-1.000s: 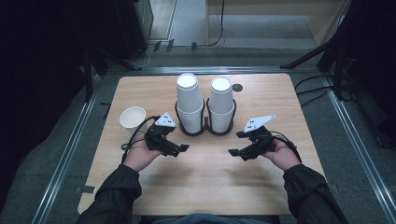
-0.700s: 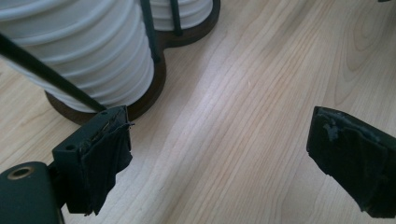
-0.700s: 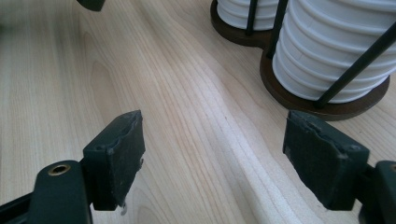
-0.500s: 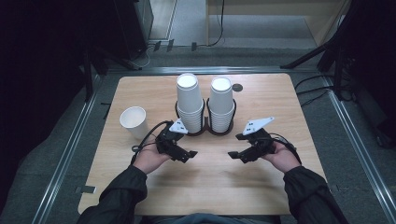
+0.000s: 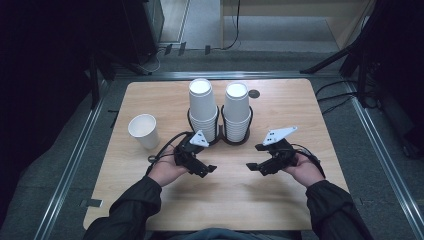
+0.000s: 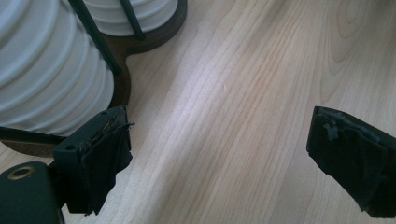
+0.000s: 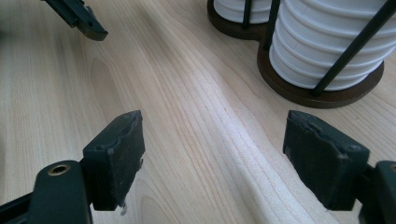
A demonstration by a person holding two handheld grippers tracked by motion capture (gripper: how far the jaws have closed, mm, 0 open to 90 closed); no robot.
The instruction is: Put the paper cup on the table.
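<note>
Two tall stacks of white paper cups, the left stack point(image 5: 201, 102) and the right stack point(image 5: 236, 107), stand in a dark wire holder point(image 5: 220, 141) at the table's back middle. A single white cup point(image 5: 144, 131) stands upright to the left of them. My left gripper point(image 5: 209, 171) hovers open in front of the holder with bare wood between its jaws point(image 6: 219, 135); the left stack point(image 6: 42, 79) sits just beyond its left jaw. My right gripper point(image 5: 254, 168) faces it, open and holding nothing point(image 7: 215, 130), with the holder's base point(image 7: 299, 93) ahead on its right.
The wooden table point(image 5: 280, 200) has bare room in front of both grippers. A small dark round hole point(image 5: 254, 93) lies behind the right stack. Metal rails point(image 5: 70, 165) run along both table sides. Cables point(image 5: 340, 97) lie off the right edge.
My left gripper has moved right and toward the person, away from the single cup and in front of the holder. The right gripper has stayed in place.
</note>
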